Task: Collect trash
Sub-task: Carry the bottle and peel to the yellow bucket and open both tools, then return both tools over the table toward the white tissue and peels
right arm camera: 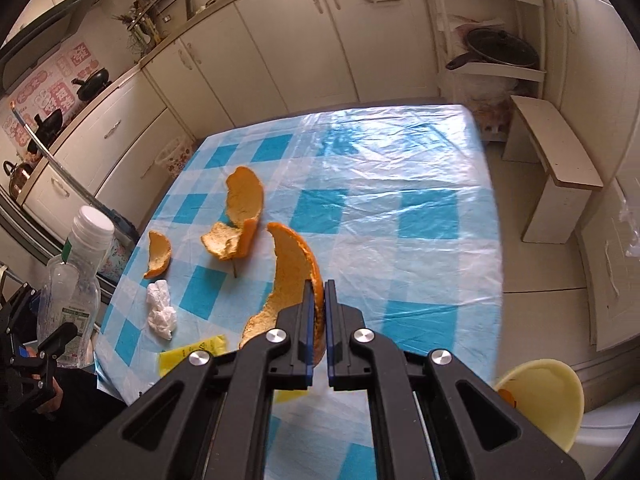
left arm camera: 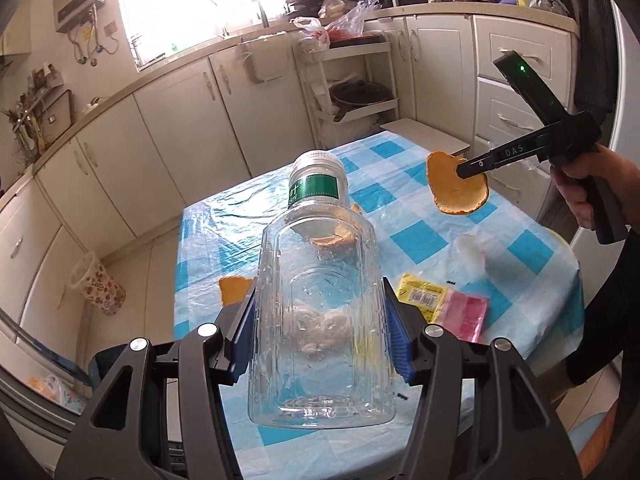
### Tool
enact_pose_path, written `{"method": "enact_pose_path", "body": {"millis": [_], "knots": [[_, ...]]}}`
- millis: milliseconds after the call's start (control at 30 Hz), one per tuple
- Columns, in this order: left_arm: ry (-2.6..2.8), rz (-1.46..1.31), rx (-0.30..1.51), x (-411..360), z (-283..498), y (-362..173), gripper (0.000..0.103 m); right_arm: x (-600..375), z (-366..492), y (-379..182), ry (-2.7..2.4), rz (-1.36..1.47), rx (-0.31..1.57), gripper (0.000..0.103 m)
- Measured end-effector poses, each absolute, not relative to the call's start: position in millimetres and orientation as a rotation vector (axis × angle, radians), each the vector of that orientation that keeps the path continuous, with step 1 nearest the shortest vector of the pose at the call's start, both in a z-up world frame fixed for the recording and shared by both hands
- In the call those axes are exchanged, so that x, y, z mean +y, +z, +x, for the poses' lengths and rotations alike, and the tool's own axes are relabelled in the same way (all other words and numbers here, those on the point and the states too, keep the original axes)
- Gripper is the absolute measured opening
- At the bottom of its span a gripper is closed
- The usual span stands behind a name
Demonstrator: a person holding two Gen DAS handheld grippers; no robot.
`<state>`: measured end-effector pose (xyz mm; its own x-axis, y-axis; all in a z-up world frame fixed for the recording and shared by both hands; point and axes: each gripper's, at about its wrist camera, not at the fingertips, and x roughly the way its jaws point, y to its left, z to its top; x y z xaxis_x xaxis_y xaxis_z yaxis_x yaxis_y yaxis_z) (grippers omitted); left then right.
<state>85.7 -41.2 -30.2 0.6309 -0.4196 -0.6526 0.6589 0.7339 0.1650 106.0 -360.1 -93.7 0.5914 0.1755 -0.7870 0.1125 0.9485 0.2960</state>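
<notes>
Two handheld grippers worked a kitchen table [right arm camera: 400, 168] w/ a blue-check cover. The left gripper [left arm camera: 320, 322] gripped a clear plastic bottle [left arm camera: 320, 280] by its lower body, pads pressed on both sides, white cap tilted toward the far cabinets, bottle off the table at the left edge. The right gripper [right arm camera: 318, 312], jaws nearly shut, pinched an orange peel [right arm camera: 292, 280] by its thin rim; most of the peel stuck out left of and beyond the fingertips, lifted clear of the cloth. Risk, as judged: the peel was caught edge-on by a narrow strip, so a quick swing could let it pivot or slip free and drop back; the bottle's smooth, wet-looking wall might slide in the pads if tipped further. More trash lay on the table's left half: a curled peel cluster [right arm camera: 236, 220], a small peel [right arm camera: 158, 254], a crumpled tissue [right arm camera: 162, 312] and, nearest, a yellow wrapper [right arm camera: 192, 354]. A pale yellow bowl [right arm camera: 548, 404] sat near right, off the table; its use couldn't be told.
</notes>
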Motion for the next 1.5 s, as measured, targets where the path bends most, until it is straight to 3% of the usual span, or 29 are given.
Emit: {"method": "enact_pose_path", "body": {"millis": [300,533,600,633,667,833,1033,1167,1500], "knots": [[-0.821,0.315,0.604,-102,60,-11,0.053,-453,34,-102,-0.216,0.335,0.959,0.005],[-1.026,0.179,0.654,-204,26,-14,0.053,-494,-2,-142,-0.396,0.309,1.149,0.007],[-1.064,0.132,0.716,-240,18,-27,0.053,-502,-6,-147,-0.435,0.331,1.171,0.018],[-1.070,0.122,0.744,-254,15,-35,0.053,-508,-10,-143,-0.462,0.345,1.147,0.039],[-1.072,0.116,0.778,-273,10,-43,0.053,-514,-15,-135,-0.489,0.363,1.103,0.048],[-1.054,0.099,0.905,-333,-3,-78,0.053,-540,-50,-83,-0.547,0.529,0.789,0.059],[-0.993,0.151,1.031,-393,-6,-116,0.055,-550,-68,-53,-0.502,0.634,0.597,0.059],[-0.974,0.173,1.092,-422,-7,-132,0.064,-556,-65,-48,-0.474,0.680,0.570,0.060],[-0.950,0.206,0.985,-389,-16,-97,0.072,-546,-53,-41,-0.399,0.703,0.554,0.061]]}}
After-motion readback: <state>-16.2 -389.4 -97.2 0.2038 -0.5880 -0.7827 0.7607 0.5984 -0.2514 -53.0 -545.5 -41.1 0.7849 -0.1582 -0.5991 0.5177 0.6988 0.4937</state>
